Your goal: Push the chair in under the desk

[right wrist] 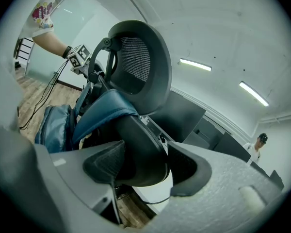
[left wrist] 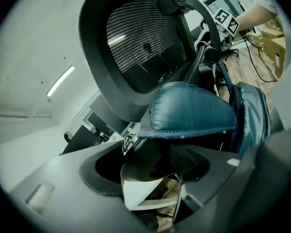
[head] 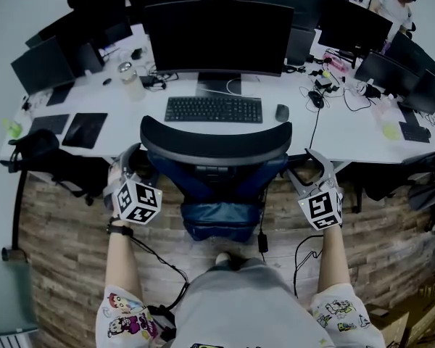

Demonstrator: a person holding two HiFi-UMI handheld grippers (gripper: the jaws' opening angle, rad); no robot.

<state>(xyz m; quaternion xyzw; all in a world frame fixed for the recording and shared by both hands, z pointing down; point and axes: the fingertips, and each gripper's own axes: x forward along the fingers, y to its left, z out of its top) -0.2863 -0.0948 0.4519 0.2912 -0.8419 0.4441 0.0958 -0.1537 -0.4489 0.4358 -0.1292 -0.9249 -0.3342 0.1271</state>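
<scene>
A black office chair [head: 216,142] with a mesh back [left wrist: 140,42] stands in front of the white desk [head: 333,133], its seat partly under the desk edge. Blue padded cloth [head: 221,212] hangs over its back. My left gripper [head: 134,158] is at the chair's left armrest [left wrist: 145,166], which fills the gap between the jaws [left wrist: 155,164]. At the opposite side my right gripper [head: 315,164] holds the right armrest [right wrist: 140,149] between its pads [right wrist: 145,164]. In the right gripper view the chair's back [right wrist: 136,62] rises above the blue cloth [right wrist: 99,108].
On the desk are a large monitor [head: 217,35], a keyboard [head: 214,109] and a mouse [head: 281,112]. Another dark chair [head: 36,151] stands at the left. Cables trail over the wooden floor [head: 72,252]. A person [head: 395,2] sits at the far right.
</scene>
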